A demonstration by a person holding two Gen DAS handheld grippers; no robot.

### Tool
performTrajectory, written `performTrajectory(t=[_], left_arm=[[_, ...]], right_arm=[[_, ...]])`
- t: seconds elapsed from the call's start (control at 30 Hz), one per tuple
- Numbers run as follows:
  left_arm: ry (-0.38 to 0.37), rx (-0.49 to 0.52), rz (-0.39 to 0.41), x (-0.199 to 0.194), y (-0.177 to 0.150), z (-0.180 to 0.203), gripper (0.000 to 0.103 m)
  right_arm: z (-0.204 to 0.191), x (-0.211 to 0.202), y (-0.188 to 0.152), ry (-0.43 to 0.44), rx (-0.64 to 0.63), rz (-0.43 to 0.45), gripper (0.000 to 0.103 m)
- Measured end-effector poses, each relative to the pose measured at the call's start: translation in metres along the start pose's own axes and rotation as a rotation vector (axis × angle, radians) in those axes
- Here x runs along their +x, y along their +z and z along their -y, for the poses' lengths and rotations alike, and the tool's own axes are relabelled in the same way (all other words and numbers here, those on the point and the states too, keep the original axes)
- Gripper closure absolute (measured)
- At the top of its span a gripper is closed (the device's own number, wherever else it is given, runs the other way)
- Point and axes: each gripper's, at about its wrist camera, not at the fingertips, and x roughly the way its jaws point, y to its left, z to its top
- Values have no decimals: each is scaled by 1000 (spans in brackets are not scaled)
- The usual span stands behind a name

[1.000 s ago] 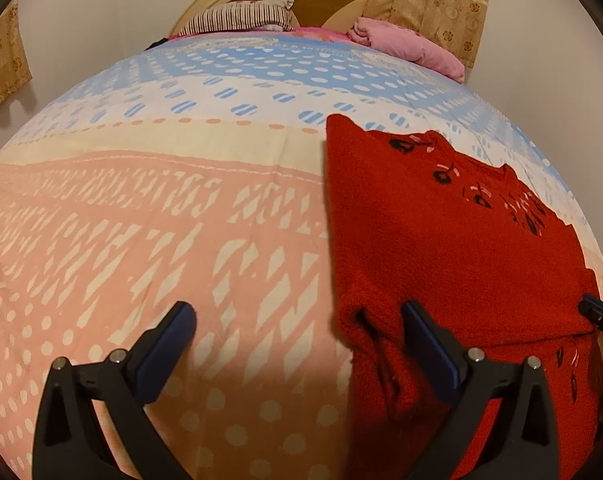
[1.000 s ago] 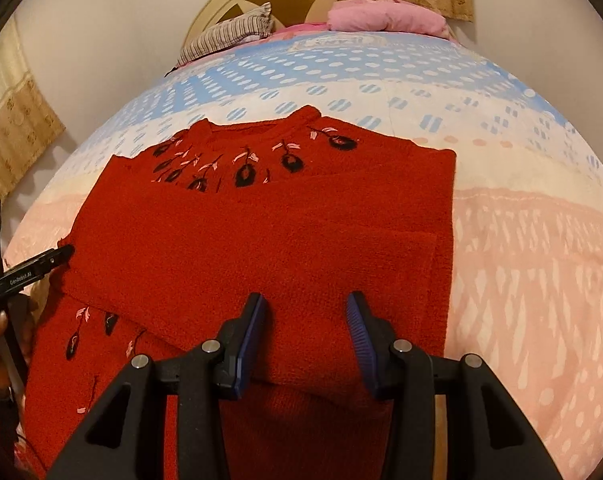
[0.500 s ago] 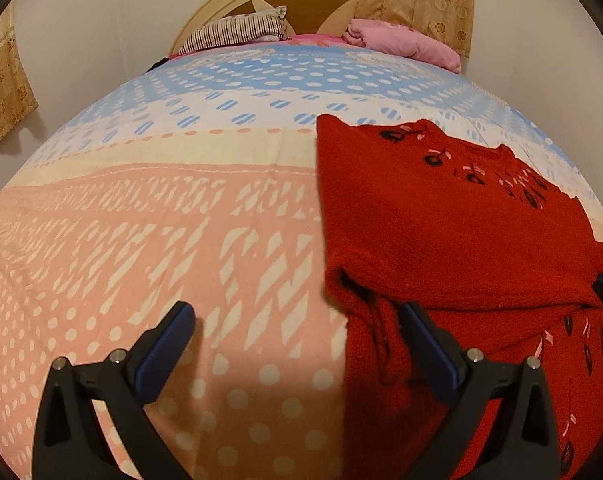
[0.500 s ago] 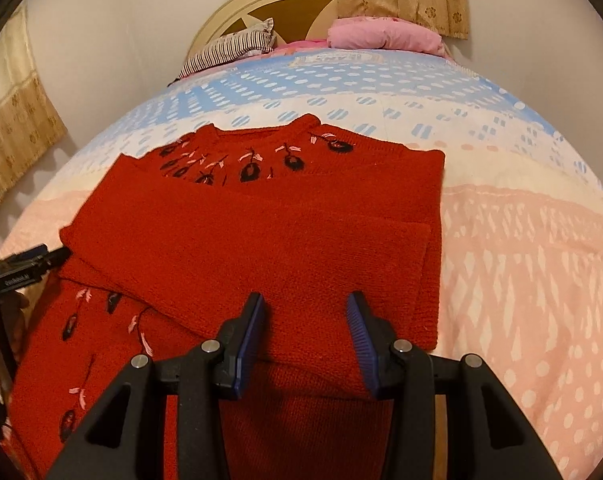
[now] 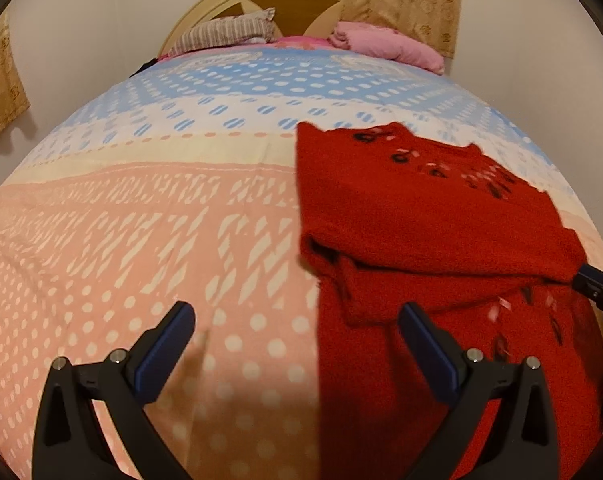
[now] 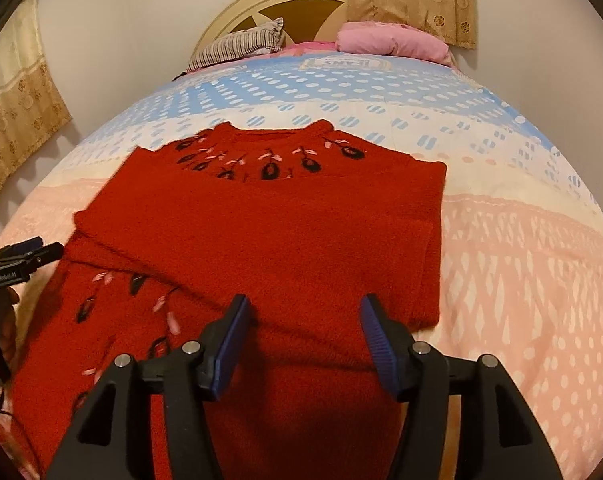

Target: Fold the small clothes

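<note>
A red knitted sweater lies flat on the bed, neckline with its dark embroidered flowers toward twelve o'clock in the right wrist view, near the blue-dotted band of the bedspread. Both sleeves look already folded in across the chest: one broad red band runs from nine o'clock to three o'clock over the body, its edge stepped at the three o'clock side, and a second flowered cuff shows below it at about eight o'clock. The sides therefore seem done; what is left, by my reading, is to bring the hem up toward the collar and square the bundle. The right tool hovers over the lower middle of the sweater at six o'clock, its jaws opening, with cloth beneath them but nothing pinched between the blue pads. The left tool is spread wide and holds nothing; in its own view one finger hangs over the pink dotted sheet at seven o'clock and the other over the sweater's edge at five o'clock, where a loose fold gapes slightly. The striped pillow and pink pillow sit by the headboard at twelve o'clock, well apart from the work.
</note>
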Motion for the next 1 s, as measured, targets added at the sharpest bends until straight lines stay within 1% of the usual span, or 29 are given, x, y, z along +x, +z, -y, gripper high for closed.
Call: performTrajectory(t=[0.2, 0.33, 0.5, 0.67, 0.8, 0.83, 1.0], left_arm=[[-79, 20, 44, -46, -14, 6, 0], [-113, 30, 73, -72, -24, 5, 0], [-129, 36, 98, -101, -43, -1, 0], [-126, 45, 84, -115, -68, -9, 0], [-153, 23, 62, -125, -86, -14, 0], [-150, 26, 63, -128, -90, -14, 0], [-150, 44, 55, -139, -109, -12, 0]], right_arm=[[-11, -30, -15, 51, 3, 13, 44], [-19, -47, -30, 70, -15, 9, 43], [-23, -65, -48, 83, -21, 1, 43], [-25, -75, -70, 84, -28, -33, 43], [-27, -83, -86, 85, -34, -50, 43], [-28, -86, -90, 87, -35, -54, 43], [-29, -100, -103, 90, -33, -48, 43]])
